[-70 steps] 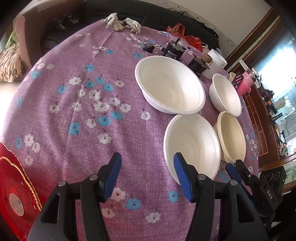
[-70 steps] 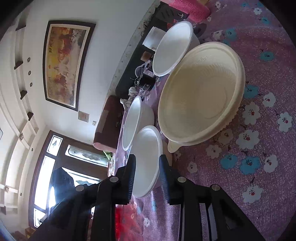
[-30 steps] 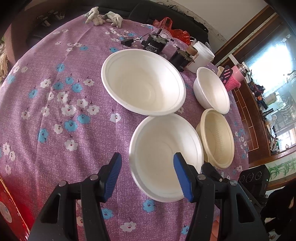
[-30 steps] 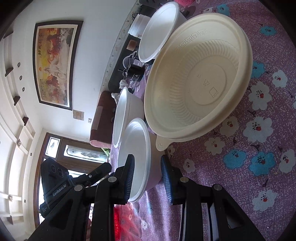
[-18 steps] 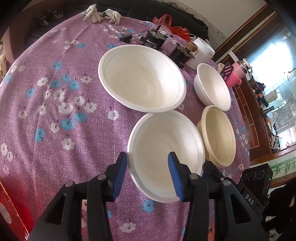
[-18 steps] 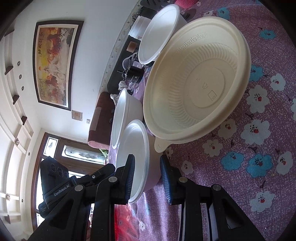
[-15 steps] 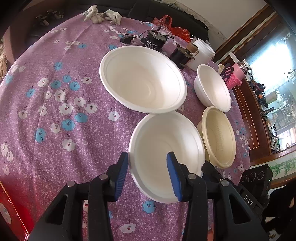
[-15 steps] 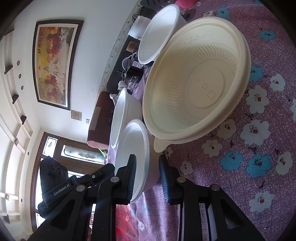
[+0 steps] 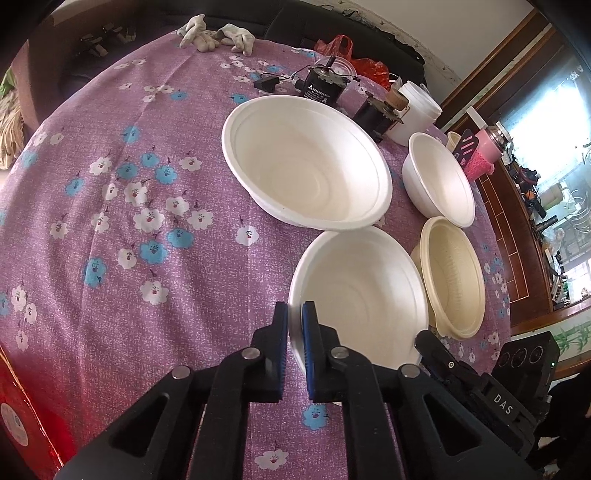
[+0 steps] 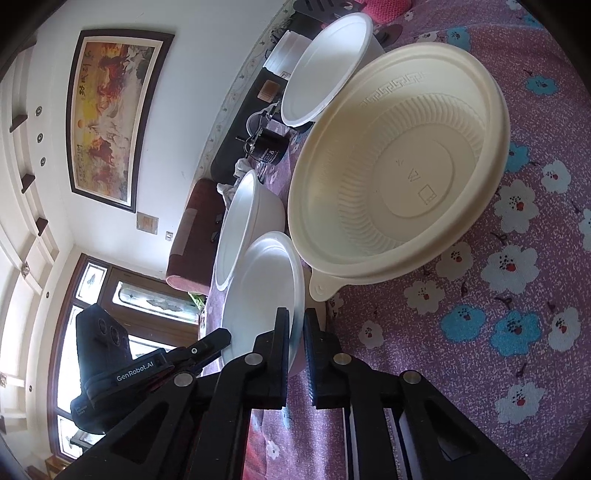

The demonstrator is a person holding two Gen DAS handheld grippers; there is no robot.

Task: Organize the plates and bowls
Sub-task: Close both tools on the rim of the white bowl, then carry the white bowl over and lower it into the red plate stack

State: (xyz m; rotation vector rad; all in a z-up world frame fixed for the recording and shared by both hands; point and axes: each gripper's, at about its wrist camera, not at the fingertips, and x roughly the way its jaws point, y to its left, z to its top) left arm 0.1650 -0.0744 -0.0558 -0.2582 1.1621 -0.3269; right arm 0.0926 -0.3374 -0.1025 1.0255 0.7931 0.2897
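White foam bowl (image 9: 360, 295), medium, upright on the desk (image 9: 129, 240) under a purple cloth printed with white and blue flowers; gripped at two points of its rim. Left gripper (image 9: 294, 325): blue-padded jaws drawn nearly together, pinching the near-left rim, one pad outside the wall and one inside. Right gripper (image 10: 295, 332): black jaws likewise narrowed to a slit, clamped over the rim on the opposite side of the same bowl. Large white bowl (image 9: 306, 162): behind the gripped one, rims just beside each other; whether they touch cannot be told. Cream plastic bowl (image 10: 399, 177): ribbed wall, small tab on its rim, just right of the gripped bowl, close beside it. Small white bowl (image 9: 439, 177): farther back, beyond the cream one. Sundries at the far desk edge: black motor (image 9: 321, 86), white tub (image 9: 417, 107), pale gloves (image 9: 214, 35), pink cup (image 9: 480, 155). Red item (image 9: 22, 413) at lower left, partly cut off.
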